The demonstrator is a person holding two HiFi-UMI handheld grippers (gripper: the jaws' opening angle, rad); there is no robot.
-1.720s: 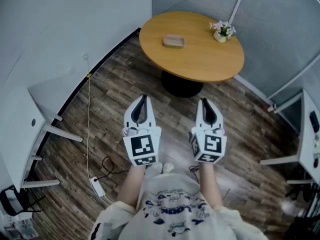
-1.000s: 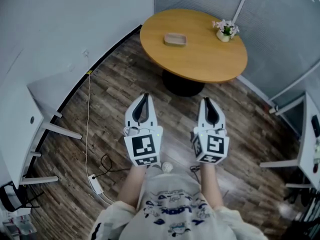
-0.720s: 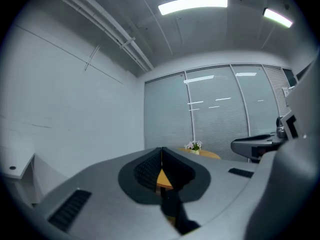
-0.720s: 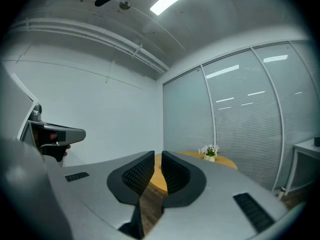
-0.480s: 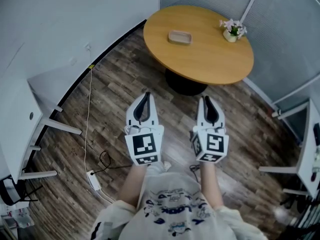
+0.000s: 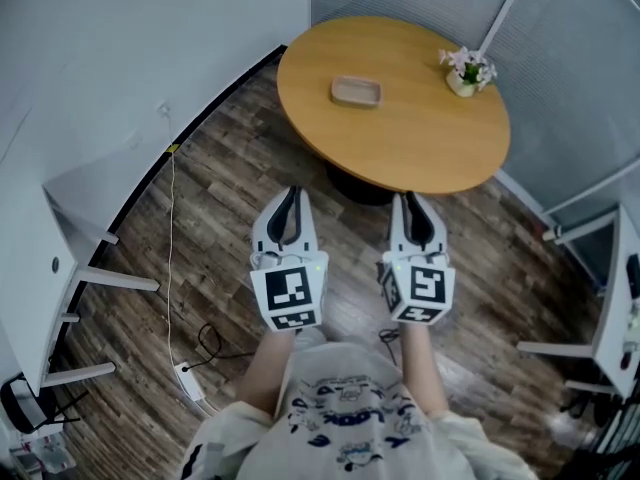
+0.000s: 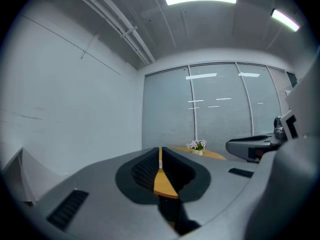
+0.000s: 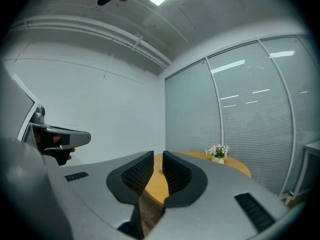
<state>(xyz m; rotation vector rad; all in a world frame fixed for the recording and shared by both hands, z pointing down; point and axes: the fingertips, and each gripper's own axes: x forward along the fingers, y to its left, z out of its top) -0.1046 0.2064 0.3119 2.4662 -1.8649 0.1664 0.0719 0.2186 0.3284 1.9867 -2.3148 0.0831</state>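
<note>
Both grippers hang side by side in the air above a dark wood floor, pointing at a round wooden table point(image 6: 400, 138). My left gripper point(image 6: 290, 194) is shut and empty, its pads all but touching at the tips point(image 7: 160, 151). My right gripper point(image 6: 407, 200) is also empty, its pads parallel with only a narrow slit between them point(image 8: 158, 156). Its tips reach the table's near edge in the head view. On the table lie a small shallow tray point(image 6: 355, 92) and a pot of pale flowers point(image 6: 466, 71). The flowers point(image 7: 197, 146) point(image 8: 218, 152) show in both gripper views.
A white desk with slanted legs point(image 6: 100, 268) stands at the left. A cable runs down the floor to an adapter point(image 6: 187, 378). Another white desk point(image 6: 620, 298) is at the right. Plain wall and blind-covered glass partitions point(image 8: 240, 119) close the room behind the table.
The table has come closer to the gripper tips and now fills more of the gap between the jaws. Both grippers keep the same pose and jaw setting.
</note>
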